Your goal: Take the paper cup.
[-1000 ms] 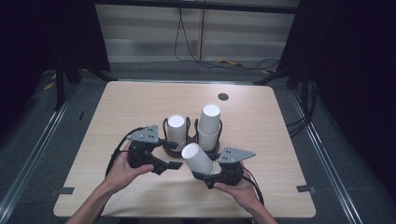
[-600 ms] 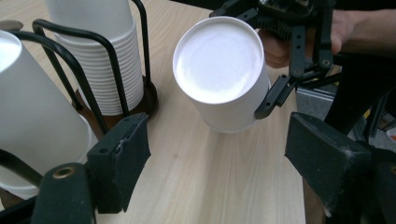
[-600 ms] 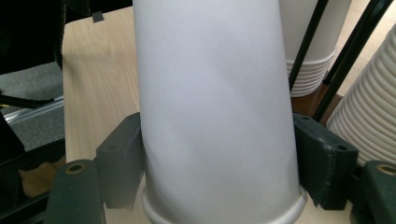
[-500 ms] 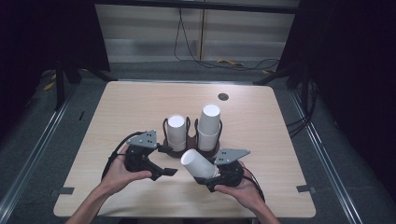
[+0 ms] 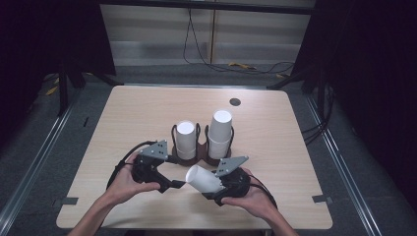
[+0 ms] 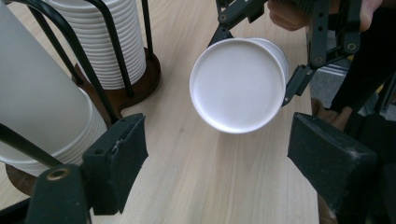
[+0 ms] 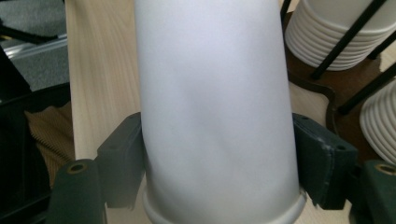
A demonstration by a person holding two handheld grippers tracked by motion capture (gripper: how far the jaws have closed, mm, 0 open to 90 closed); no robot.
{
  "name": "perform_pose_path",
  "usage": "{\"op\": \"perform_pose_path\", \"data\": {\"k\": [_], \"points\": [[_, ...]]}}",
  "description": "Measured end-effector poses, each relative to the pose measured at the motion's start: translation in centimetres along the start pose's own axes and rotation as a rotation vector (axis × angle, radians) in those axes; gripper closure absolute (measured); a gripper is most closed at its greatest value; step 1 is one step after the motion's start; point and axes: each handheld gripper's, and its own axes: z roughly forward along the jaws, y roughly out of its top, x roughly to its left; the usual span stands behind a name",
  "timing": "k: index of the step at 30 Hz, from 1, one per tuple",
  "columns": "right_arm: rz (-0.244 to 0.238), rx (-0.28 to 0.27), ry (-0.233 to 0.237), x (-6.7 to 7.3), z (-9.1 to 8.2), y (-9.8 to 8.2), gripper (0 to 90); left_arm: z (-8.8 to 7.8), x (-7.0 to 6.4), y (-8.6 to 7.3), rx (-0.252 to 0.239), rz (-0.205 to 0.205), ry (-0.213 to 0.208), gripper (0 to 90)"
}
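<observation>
R claw (image 5: 212, 185) pinches a white paper cup (image 5: 201, 179) by its sides near the rim; both pads are pressed on the wall, seen up close in the right gripper view (image 7: 219, 116). Cup lies tilted, closed bottom aimed toward the L claw, held just off the desk (image 5: 295, 147). L claw (image 5: 178, 185) is spread wide; its jaws have just been opening, w/ nothing between them. In the left gripper view the cup's round bottom (image 6: 238, 84) sits a bit ahead of the L pads (image 6: 119, 158), apart from them.

Landmark: the black wire cup rack (image 5: 202, 147), mid-desk. Both claws are on the near side of it, L claw near-left, R claw near-right, cup between them. In the rack: short cup stack (image 5: 185, 139) in its left slot, taller stack (image 5: 220, 132) in its right. Small dark disc (image 5: 235, 102) lies on the desk well beyond the rack.
</observation>
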Motion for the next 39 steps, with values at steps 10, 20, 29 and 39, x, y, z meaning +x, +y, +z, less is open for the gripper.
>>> {"op": "perform_pose_path", "data": {"k": [10, 20, 29, 39], "points": [[-0.042, 0.095, 0.015, 0.0, 0.3, 1.0, 26.1, 0.6, -0.3, 0.1, 0.046, 0.021, -0.023, 18.0], [-0.077, 0.146, 0.010, -0.1, 0.3, 2.0, 26.3, 1.3, -0.5, 0.2, 0.093, 0.054, -0.019, 18.1], [-0.085, 0.189, 0.033, 0.1, 0.9, 2.4, 26.5, 1.9, -0.7, 0.1, 0.101, 0.079, -0.020, 18.4], [-0.108, 0.237, 0.053, 0.2, 1.3, 2.9, 26.8, 2.4, -0.6, -0.1, 0.142, 0.059, -0.035, 19.8]]}}
